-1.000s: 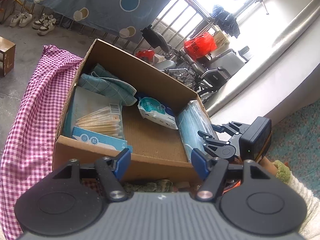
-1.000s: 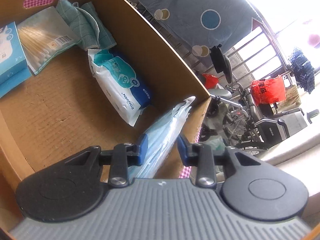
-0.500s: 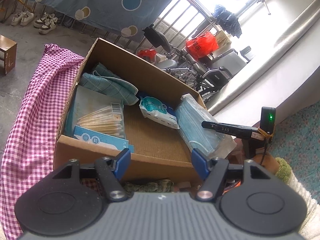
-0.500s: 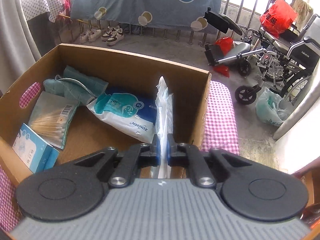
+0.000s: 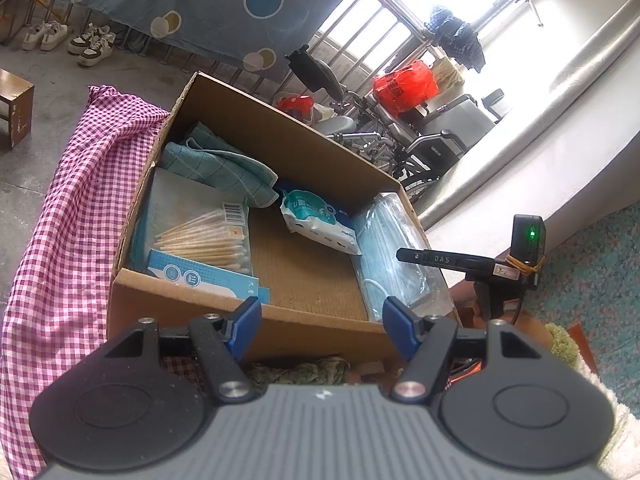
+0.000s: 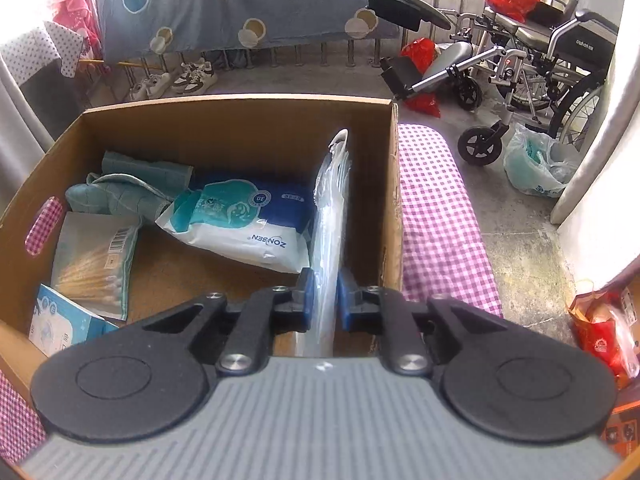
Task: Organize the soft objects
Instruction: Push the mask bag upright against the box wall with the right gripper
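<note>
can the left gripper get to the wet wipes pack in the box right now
Probably yes. The left gripper is open and empty at the near wall of the cardboard box, and the wet wipes pack lies uncovered past bare box floor. The right gripper holds the mask pack beside it.

We are looking at two daylit fisheye views, and strong light is pouring in through the barred window (image 5: 400,20), which is blowing out to pure white. The pale curtain (image 5: 560,92) beside it is glaring too. Inside the cardboard box (image 5: 304,148) soft shadows are falling along the walls. Straight lines are bending toward the edges, and the corners are going dark. The nearest gripper bodies are looking slightly soft.
</note>
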{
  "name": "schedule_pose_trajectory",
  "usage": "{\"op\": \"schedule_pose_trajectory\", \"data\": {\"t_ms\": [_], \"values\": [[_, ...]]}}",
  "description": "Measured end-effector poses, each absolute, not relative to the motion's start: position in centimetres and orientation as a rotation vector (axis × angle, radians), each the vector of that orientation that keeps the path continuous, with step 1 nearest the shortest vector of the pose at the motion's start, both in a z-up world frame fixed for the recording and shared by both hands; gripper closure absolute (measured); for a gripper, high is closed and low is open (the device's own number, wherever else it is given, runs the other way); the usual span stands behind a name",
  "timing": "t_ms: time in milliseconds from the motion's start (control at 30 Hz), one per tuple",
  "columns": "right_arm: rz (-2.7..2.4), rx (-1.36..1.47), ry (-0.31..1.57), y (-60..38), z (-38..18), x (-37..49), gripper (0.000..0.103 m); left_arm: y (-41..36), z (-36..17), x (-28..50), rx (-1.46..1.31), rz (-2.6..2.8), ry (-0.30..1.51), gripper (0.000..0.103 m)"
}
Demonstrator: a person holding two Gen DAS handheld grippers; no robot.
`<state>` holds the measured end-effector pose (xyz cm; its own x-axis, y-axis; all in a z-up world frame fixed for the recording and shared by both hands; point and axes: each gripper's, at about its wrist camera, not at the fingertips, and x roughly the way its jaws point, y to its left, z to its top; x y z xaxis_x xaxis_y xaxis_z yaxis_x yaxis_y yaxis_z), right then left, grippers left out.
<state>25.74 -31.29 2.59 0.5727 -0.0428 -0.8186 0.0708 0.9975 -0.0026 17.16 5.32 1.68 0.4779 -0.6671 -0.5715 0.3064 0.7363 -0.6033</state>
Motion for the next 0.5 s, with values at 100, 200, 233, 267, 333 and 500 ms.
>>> {"op": "schedule_pose_trajectory", "data": {"t_ms": [100, 200, 233, 267, 333, 500], "values": [[-0.067, -0.040, 0.945, -30.8, 3.4, 25.8, 0.068, 5.3, 1.6, 17.2, -0.457, -0.624, 0.890, 0.036], [-0.072, -0.052, 0.892, -30.8, 5.1, 25.4, 0.060, 5.3, 1.6, 17.1, -0.453, -0.626, 0.888, 0.036], [-0.076, -0.054, 0.874, -30.8, 5.7, 25.2, 0.060, 5.3, 1.6, 17.1, -0.453, -0.625, 0.887, 0.036], [-0.074, -0.052, 0.857, -30.8, 6.3, 25.0, 0.060, 5.4, 1.7, 17.0, -0.452, -0.625, 0.885, 0.036], [-0.062, -0.023, 0.848, -30.8, 7.1, 24.9, 0.060, 5.5, 1.7, 16.9, -0.447, -0.622, 0.881, 0.034], [0.034, 0.135, 0.837, -30.3, 9.4, 23.6, 0.059, 5.9, 2.5, 15.9, -0.396, -0.586, 0.840, 0.028]]}}
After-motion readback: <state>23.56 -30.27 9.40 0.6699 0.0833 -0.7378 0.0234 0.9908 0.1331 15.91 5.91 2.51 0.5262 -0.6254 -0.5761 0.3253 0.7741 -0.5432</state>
